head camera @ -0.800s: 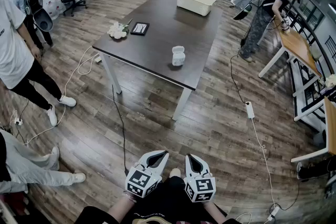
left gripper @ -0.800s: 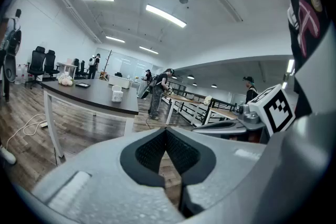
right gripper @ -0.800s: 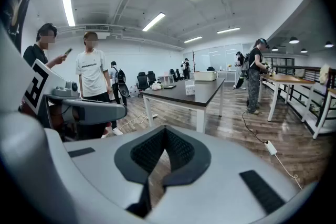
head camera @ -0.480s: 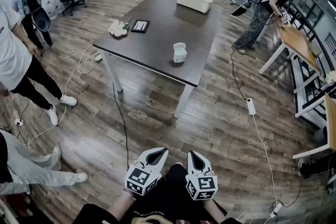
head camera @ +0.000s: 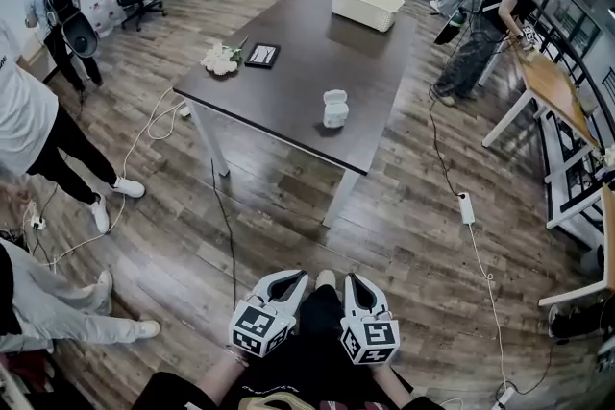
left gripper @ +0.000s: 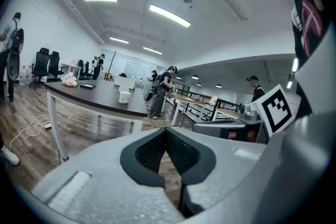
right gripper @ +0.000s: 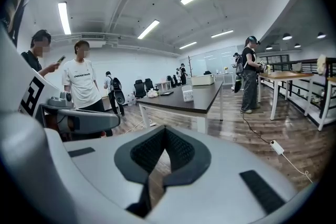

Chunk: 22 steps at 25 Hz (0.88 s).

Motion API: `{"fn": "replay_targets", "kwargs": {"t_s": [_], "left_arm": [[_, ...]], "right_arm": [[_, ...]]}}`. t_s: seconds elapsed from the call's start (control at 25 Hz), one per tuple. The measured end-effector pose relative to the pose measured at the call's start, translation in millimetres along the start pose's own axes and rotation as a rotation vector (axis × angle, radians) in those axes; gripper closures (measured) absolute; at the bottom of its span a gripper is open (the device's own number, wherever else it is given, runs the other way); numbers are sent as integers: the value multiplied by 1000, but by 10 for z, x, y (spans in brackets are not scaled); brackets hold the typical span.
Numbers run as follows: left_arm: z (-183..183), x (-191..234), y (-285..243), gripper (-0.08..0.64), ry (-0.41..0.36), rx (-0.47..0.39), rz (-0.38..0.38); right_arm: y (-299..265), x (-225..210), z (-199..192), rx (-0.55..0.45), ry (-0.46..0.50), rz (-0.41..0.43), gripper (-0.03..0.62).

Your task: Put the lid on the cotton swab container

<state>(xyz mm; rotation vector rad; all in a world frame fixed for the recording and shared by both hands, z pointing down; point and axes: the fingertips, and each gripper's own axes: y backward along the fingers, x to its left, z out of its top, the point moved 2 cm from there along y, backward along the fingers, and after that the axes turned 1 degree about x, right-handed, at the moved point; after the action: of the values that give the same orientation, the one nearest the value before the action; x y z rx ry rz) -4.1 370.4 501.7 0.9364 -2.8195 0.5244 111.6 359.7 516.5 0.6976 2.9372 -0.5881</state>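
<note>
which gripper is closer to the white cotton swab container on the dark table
Right, narrowly. Both are held low and close together, far from the white plastic cotton swab container; the right gripper is almost in line with it, the left gripper offset leftward.

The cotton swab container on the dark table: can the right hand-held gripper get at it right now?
Probably not yet. The right hand-held gripper sits shut near the person, while the cotton swab container stands on the table across the floor. Nothing seems to block the way; the person must walk closer.
</note>
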Motion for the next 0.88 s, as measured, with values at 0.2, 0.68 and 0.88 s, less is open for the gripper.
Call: {"fn": "replay_targets", "kwargs": {"t_s": [0.2, 0.68, 0.88], "left_arm": [[151, 220, -338, 552, 12, -4, 45], [597, 572, -1377, 552, 27, 10, 99], [716, 709, -1744, 552, 47, 4, 139]], "right_arm": [[-392, -317, 198, -12, 0, 20, 584], [-1209, -1077, 666, 4, 1, 84, 584], [-1525, -1378, 843, 12, 26, 121, 584]]}}
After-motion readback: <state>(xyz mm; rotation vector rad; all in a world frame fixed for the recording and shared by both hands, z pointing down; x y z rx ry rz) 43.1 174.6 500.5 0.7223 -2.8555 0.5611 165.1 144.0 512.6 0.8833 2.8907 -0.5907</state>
